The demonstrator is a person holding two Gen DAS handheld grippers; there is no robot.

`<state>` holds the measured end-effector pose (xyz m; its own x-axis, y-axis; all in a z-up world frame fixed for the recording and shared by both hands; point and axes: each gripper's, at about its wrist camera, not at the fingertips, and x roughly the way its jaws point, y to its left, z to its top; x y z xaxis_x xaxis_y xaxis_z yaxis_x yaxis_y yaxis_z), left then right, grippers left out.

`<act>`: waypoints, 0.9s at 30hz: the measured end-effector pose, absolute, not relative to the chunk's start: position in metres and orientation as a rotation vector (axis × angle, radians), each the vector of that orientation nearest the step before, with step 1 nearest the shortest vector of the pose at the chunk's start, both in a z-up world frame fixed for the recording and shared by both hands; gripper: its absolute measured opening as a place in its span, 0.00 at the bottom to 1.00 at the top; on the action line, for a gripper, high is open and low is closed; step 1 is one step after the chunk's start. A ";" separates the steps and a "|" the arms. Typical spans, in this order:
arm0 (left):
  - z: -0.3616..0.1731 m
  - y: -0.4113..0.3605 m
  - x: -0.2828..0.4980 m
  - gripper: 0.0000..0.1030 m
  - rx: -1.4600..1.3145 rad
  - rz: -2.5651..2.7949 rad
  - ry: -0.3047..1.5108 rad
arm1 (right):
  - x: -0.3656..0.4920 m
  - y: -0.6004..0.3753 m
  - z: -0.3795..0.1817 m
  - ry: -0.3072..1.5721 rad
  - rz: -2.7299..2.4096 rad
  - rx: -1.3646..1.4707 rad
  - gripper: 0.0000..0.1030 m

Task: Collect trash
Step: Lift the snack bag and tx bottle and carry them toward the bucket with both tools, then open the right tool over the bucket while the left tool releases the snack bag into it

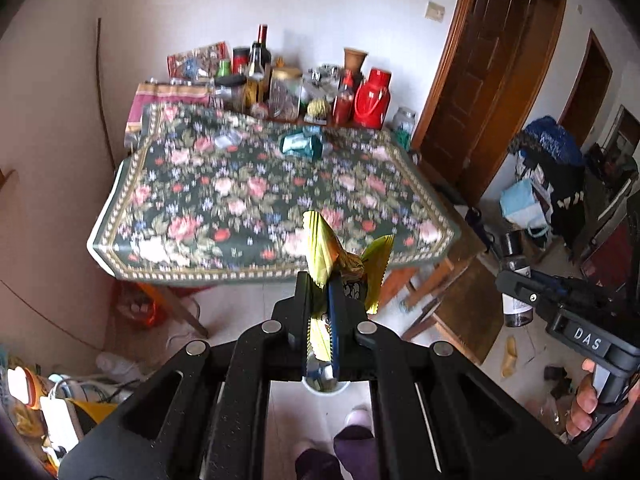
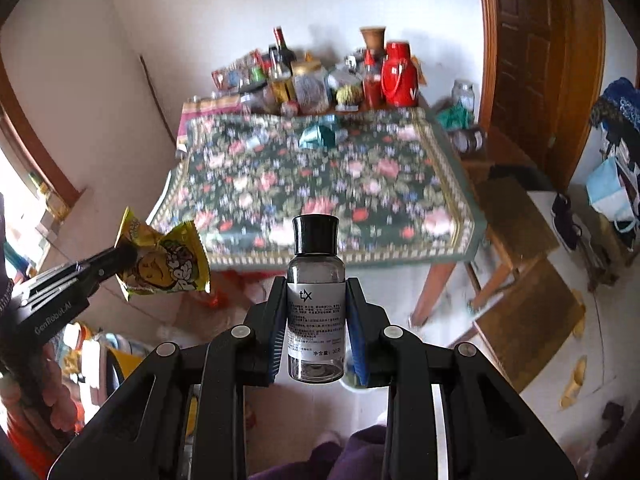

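Pinched flat between the left gripper's [image 1: 326, 292] two black jaws is one yellow snack wrapper [image 1: 332, 252], a crinkled foil packet with zigzag-cut ends and a cartoon face printed on its side; it hangs in the air short of the table's near edge. One small clear plastic bottle [image 2: 316, 304], round-shouldered, with a glossy black flared cap and a white printed label, stands upright in the right gripper [image 2: 316, 320], whose blue-padded jaws clamp its two sides. It looks empty. Both grippers are held off the table, each by a hand at its grip.

Beyond them one table [image 1: 120, 216] carries a dark floral cloth with a pale checked border. On the cloth lie two loose pieces: a crumpled teal foil wrapper [image 1: 300, 144] toward the far side and a small clear scrap [image 1: 226, 141] to its left, too blurred to name. Along the back edge crowd bottles, jars and a red flask [image 1: 374, 98]. Two wooden stools [image 2: 516, 216] stand to the right on the pale floor.
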<state>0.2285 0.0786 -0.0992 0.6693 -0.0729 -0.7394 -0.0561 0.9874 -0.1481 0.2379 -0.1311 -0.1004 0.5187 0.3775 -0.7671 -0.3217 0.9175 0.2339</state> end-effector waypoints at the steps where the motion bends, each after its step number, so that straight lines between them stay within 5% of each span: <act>1: -0.104 0.078 0.229 0.06 -0.162 -0.006 0.848 | 0.238 -0.130 -0.108 0.954 0.425 0.059 0.25; 10: -0.192 0.070 0.258 0.06 -0.221 0.027 1.002 | 0.258 -0.129 -0.202 1.139 0.471 0.011 0.25; 27: -0.445 0.059 0.299 0.06 -0.311 0.154 1.268 | 0.310 -0.121 -0.427 1.380 0.522 -0.032 0.25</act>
<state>0.2990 0.0587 -0.4454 0.2952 -0.0570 -0.9537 -0.2833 0.9481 -0.1443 0.3095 -0.1211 -0.4274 0.0954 0.3338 -0.9378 -0.3706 0.8863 0.2778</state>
